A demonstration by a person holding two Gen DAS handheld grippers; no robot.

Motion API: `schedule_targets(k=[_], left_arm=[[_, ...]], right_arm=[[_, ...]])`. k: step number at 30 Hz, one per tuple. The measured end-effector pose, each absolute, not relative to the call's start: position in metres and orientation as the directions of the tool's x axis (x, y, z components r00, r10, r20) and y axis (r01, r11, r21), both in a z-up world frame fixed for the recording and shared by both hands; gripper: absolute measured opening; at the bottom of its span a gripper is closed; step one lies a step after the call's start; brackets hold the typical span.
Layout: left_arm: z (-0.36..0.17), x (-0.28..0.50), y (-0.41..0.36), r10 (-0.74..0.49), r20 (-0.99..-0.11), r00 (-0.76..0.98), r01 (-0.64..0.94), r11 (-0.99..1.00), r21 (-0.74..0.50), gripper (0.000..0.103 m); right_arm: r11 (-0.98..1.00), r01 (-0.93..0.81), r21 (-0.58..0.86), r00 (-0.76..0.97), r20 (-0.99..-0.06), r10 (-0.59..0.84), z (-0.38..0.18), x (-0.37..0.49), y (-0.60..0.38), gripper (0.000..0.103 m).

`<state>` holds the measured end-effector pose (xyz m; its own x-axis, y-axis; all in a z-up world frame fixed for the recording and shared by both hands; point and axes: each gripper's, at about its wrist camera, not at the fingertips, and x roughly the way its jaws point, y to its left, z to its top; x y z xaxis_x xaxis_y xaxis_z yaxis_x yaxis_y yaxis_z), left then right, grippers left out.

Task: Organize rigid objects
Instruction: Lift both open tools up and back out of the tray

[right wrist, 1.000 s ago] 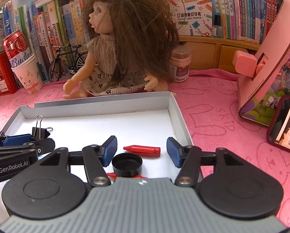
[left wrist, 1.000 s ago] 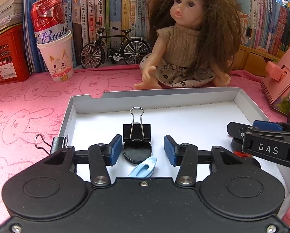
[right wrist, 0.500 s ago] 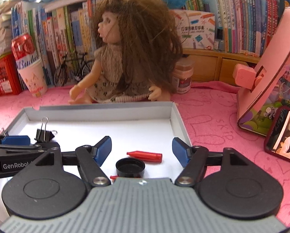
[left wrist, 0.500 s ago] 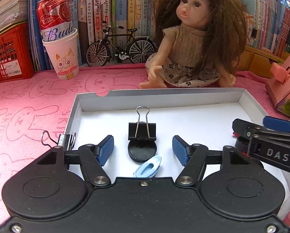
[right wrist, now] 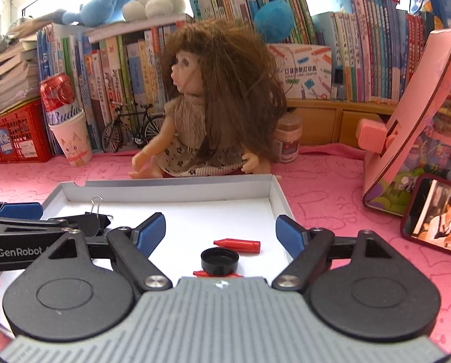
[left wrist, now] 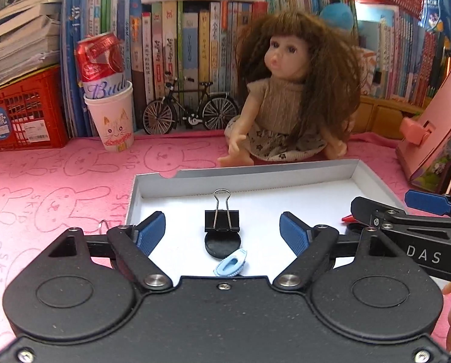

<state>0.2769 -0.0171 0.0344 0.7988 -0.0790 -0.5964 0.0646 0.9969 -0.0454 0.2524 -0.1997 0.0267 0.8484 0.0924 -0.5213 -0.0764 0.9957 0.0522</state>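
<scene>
Binder clip (left wrist: pixel 222 219) upright in white tray (left wrist: pixel 255 178), touching black cap (left wrist: pixel 223 244); blue clip (left wrist: pixel 231 263) nearest camera.
Left gripper (left wrist: pixel 222 230) and right gripper (right wrist: pixel 221 232) tilt down over tray, jaws opening, nothing gripped. Since 1 s ago both spread wider and pulled back, upward. Right side: 2nd cap (right wrist: pixel 220 260) and red pen cap (right wrist: pixel 238 244) near right wall; tray middle bare.

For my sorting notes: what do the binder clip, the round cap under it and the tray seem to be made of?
Binder clip: probably painted black steel body with bare wire handles; the loop glints. Round cap: likely matte black plastic, evenly dull. White tray: seems thin cardboard, with folded walls and a thumb notch.
</scene>
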Motion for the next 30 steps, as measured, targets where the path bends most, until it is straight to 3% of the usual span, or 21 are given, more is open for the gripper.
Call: schedule_targets(k=[14, 30], left_arm=[[0.064, 0.203, -0.013, -0.114, -0.512, 0.851, 0.097, 0.993, -0.060, 0.083], [0.054, 0.132, -0.010, -0.084, -0.498, 0.863, 0.063, 0.996, -0.059, 0.084]], right_arm=[[0.995, -0.091, 0.028, 0.876, -0.473, 0.094, 0.043, 0.199, -0.199, 0.097], [0.993, -0.101, 0.061, 0.878, -0.464, 0.118, 0.028, 0.140, -0.206, 0.103]])
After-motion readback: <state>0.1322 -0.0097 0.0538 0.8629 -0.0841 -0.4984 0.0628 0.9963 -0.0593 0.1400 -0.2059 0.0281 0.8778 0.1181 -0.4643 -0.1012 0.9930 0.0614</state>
